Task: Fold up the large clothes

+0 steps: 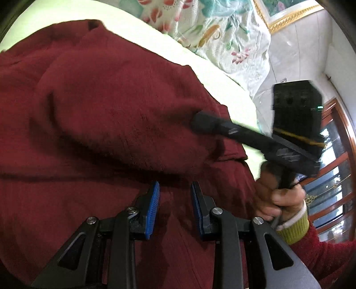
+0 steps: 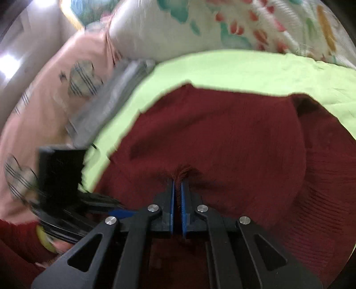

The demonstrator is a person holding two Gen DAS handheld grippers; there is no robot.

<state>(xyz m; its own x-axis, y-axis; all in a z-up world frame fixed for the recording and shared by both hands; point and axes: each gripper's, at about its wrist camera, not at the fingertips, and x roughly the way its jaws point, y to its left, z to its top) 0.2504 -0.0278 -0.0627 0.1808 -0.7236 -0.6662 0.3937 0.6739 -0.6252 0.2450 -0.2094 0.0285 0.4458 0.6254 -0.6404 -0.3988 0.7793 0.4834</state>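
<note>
A large dark red knit garment (image 1: pixel 100 100) lies spread on a light green sheet (image 1: pixel 211 73). In the left wrist view my left gripper (image 1: pixel 175 193) hovers just over the red cloth, its blue pads (image 1: pixel 153 206) apart and nothing pinched between them. My right gripper (image 2: pixel 177 184) is shut on a small puckered fold of the red garment (image 2: pixel 222 133). In the left wrist view the right gripper (image 1: pixel 200 122) reaches in from the right with its tip buried in the cloth, held by a person's hand (image 1: pixel 280 195). The left gripper's body (image 2: pixel 60 173) shows blurred at the left of the right wrist view.
A floral quilt (image 2: pixel 244 22) is bunched along the far side of the green sheet (image 2: pixel 222 71). Pink bedding with striped hearts (image 2: pixel 44 100) and a grey folded cloth (image 2: pixel 106 100) lie to the left. A wooden-framed window (image 1: pixel 333 177) and a gold picture frame (image 1: pixel 284 17) are at the right.
</note>
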